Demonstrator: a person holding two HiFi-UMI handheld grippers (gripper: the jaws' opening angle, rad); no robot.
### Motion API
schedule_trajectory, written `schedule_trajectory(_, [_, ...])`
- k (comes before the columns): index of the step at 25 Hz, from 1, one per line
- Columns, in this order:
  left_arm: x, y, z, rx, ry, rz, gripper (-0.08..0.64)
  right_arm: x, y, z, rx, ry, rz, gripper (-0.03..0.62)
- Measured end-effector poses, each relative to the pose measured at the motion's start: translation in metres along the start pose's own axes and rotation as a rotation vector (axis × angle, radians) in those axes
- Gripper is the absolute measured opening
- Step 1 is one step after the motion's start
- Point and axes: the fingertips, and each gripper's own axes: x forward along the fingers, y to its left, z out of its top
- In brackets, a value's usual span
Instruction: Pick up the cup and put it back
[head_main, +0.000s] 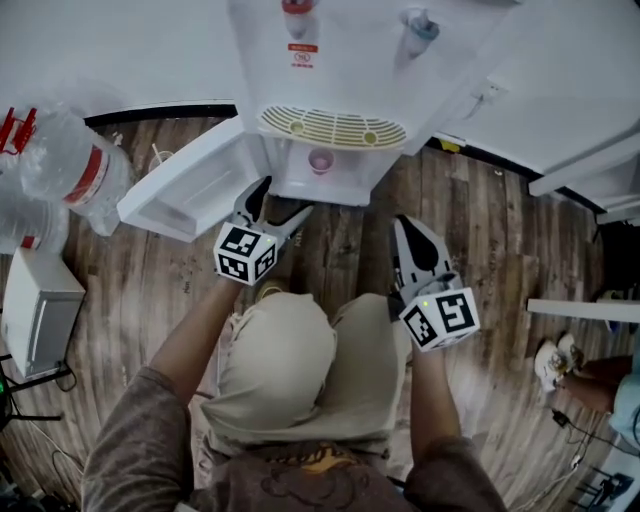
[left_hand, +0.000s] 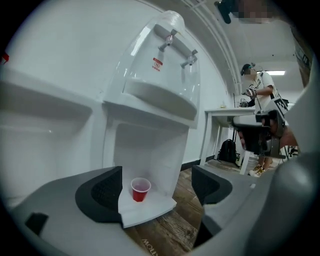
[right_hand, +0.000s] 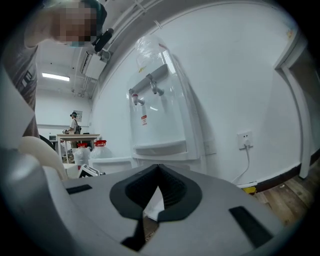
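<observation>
Looking steeply down from the head view, a wood floor runs up to a white wall. At far left lie clear water bottles with red labels, and below them sits a white box. Next comes the open door of a white water dispenser, swung out to the left.

The left hand-held gripper is held just in front of the dispenser's lower compartment. Its jaws stand wide apart and nothing is held between them. The red cup stands upright inside that compartment, on its white floor, below the slotted drip tray.

In the left gripper view, the left hand-held gripper frames the cup between its open jaws, nearer the left jaw. The cup sits farther back and neither pad touches it. In that view a person stands beside a white table in the background.

The wearer's knees in tan trousers fill the lower middle of the head view. To their right, the right hand-held gripper points toward the dispenser but stays well apart from it. In the right gripper view, the right hand-held gripper has its jaws closed together, empty. A wall socket shows to the right of the dispenser there.

At the far right edge of the head view, another person's white shoes rest on the floor.
</observation>
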Motion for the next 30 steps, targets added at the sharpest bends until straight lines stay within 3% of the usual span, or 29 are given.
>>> schedule_trajectory(10, [0.072, 0.024, -0.071, -0.019, 0.100, 0.017, 0.414, -0.017, -0.005, -0.004, 0.000, 0.017, -0.036, 0.002])
schedule_trajectory(19, [0.124, 0.044, -0.112, -0.044, 0.139, 0.054, 0.413, -0.025, -0.006, -0.007, 0.011, 0.033, -0.038, 0.002])
schedule_trajectory(30, [0.173, 0.069, -0.140, 0.019, 0.233, 0.090, 0.395, -0.029, -0.009, -0.008, -0.003, 0.041, -0.063, 0.002])
